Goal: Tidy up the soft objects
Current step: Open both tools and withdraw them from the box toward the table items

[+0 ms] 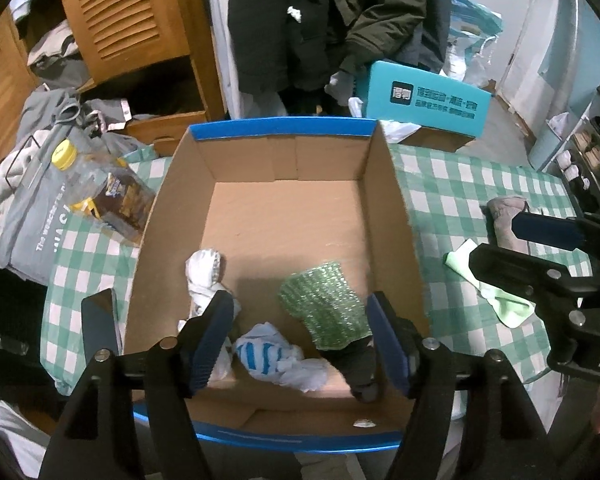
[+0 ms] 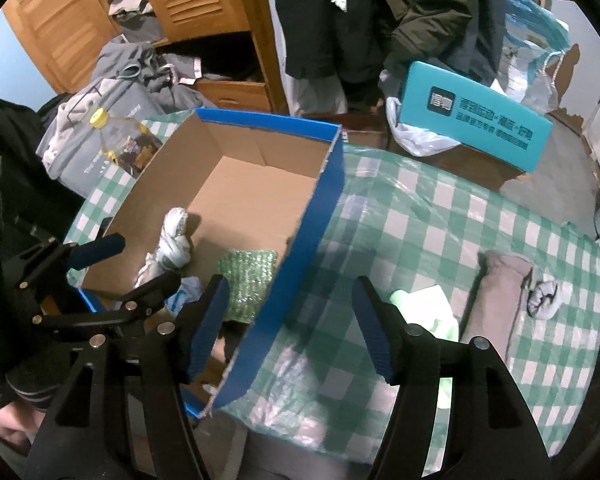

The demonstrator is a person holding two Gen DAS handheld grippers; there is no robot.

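An open cardboard box [image 1: 284, 220] with a blue rim stands on the checked tablecloth. In it lie a white sock bundle [image 1: 204, 276], a blue-striped white cloth [image 1: 268, 354], a green sparkly scrubber [image 1: 328, 308] and a dark item [image 1: 360, 368]. My left gripper [image 1: 300, 344] is open and empty above the box's near end. My right gripper [image 2: 288, 332] is open and empty, its jaws straddling the box's blue right wall [image 2: 300, 248]. Right of the box lie a light green cloth [image 2: 428, 312], a folded taupe cloth [image 2: 496, 304] and a grey-white sock [image 2: 544, 296].
A plastic bottle [image 1: 100, 192] with a yellow cap lies left of the box beside a grey bag [image 1: 28, 216]. A teal box [image 1: 428, 100] stands behind the table. Clothes hang at the back, with a wooden wardrobe [image 1: 116, 20].
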